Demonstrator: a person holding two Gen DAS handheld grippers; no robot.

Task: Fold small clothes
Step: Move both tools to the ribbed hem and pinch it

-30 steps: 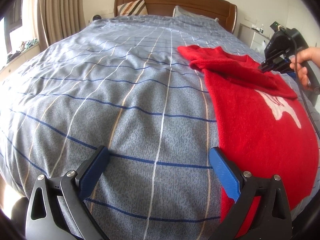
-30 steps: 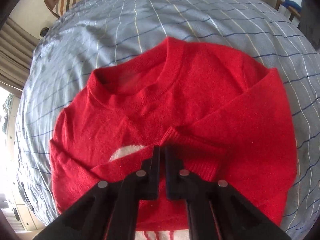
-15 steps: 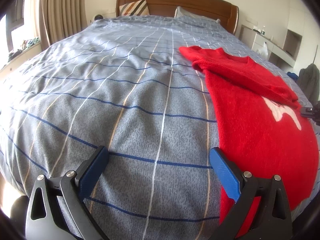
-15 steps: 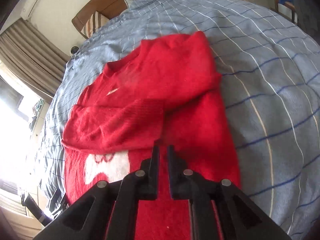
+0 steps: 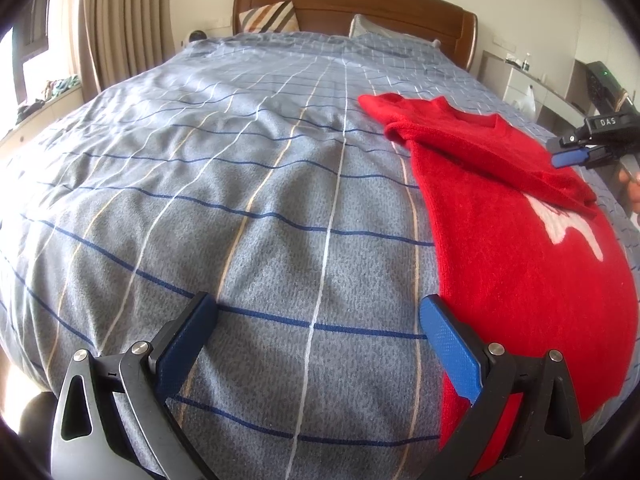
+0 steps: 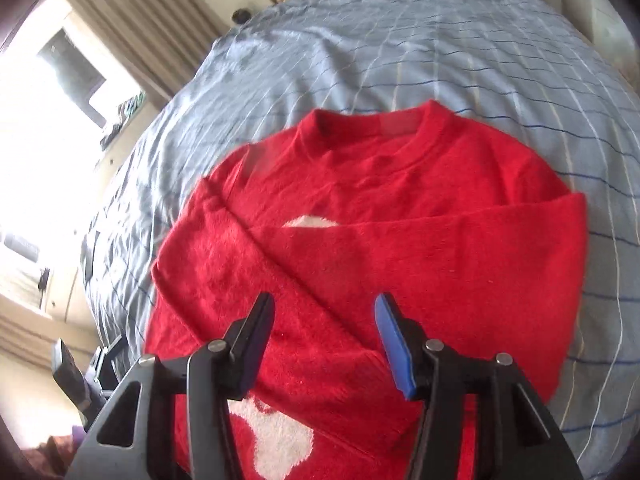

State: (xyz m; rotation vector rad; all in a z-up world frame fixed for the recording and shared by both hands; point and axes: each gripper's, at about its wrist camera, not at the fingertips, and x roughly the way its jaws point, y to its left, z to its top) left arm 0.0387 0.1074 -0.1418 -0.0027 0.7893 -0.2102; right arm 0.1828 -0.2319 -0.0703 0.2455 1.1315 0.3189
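With both grippers' fingers apart and empty, the folded sleeves on the red sweater could slip open if snagged.

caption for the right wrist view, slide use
Open right gripper hovers over a red sweater, sleeves folded across its chest, on a checked bedspread.

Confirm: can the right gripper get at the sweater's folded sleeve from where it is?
Probably yes. The right gripper hovers with jaws open directly over the folded sleeve of the red sweater; nothing lies between them.
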